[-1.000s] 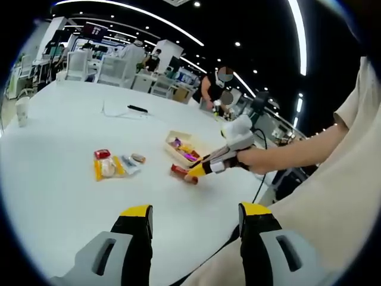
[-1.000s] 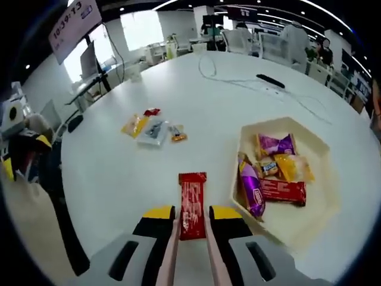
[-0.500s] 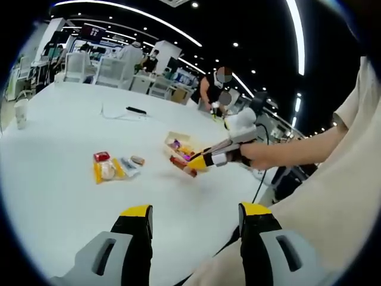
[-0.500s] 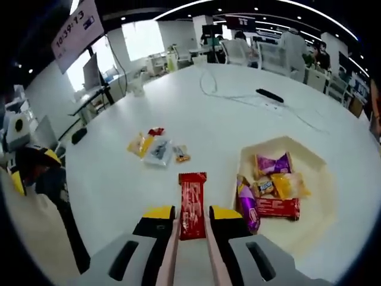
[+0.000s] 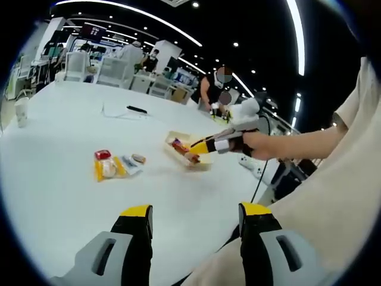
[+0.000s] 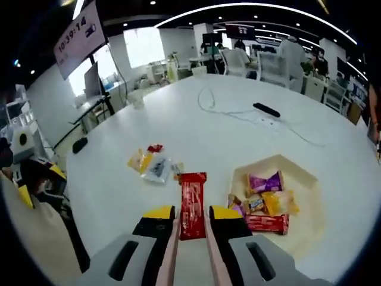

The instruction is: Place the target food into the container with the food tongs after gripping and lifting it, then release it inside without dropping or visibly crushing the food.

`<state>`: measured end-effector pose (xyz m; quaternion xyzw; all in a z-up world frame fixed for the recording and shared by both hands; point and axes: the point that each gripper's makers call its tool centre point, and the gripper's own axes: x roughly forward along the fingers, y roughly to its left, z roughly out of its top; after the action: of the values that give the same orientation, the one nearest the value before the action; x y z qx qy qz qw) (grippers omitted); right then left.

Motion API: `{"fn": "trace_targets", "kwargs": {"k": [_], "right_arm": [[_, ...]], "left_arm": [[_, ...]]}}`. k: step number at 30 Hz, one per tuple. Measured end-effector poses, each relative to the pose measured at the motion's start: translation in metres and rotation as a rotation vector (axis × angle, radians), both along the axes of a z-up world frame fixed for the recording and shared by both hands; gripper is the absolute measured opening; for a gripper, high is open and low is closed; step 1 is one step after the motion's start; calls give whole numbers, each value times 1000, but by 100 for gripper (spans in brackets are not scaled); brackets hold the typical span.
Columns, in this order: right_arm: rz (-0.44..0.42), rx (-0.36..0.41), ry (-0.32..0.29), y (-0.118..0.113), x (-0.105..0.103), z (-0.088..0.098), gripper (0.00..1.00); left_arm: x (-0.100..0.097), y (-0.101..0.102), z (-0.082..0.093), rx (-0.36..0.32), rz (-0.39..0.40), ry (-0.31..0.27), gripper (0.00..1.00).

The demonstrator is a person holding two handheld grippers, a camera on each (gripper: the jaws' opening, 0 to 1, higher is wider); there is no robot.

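Note:
A red snack bar (image 6: pixel 191 202) is held lengthwise between the jaws of my right gripper (image 6: pixel 191 215), which is shut on it. To its right lies the shallow cream tray (image 6: pixel 297 238) with several wrapped snacks in it. In the left gripper view, the right gripper (image 5: pixel 201 149) holds that red bar (image 5: pixel 184 151) above the tray (image 5: pixel 176 136), with a hand behind it. My left gripper (image 5: pixel 193 221) stands open low over the white table (image 5: pixel 53 179), nothing between its jaws.
A small cluster of loose snack packets (image 5: pixel 113 165) lies on the table left of the tray, also seen as packets (image 6: pixel 152 165). A cable and a black remote (image 6: pixel 266 109) lie farther back. A white cup (image 5: pixel 22 111) stands at the left edge. People and chairs are beyond the table.
The right gripper has risen off the table with the red bar and moved over the tray. The left gripper has stayed put.

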<state>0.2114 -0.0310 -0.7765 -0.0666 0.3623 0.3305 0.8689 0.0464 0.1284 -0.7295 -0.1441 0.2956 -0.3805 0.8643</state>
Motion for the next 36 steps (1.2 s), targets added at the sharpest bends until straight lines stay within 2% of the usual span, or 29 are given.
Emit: {"fn": "trace_targets", "kwargs": {"k": [21, 36], "right_arm": [[-58, 31, -86, -12, 15, 44, 22], [-86, 32, -122, -29, 20, 59, 22]], "left_arm": [[4, -3, -2, -8, -26, -1, 58], [2, 6, -4, -5, -9, 2, 58]]}}
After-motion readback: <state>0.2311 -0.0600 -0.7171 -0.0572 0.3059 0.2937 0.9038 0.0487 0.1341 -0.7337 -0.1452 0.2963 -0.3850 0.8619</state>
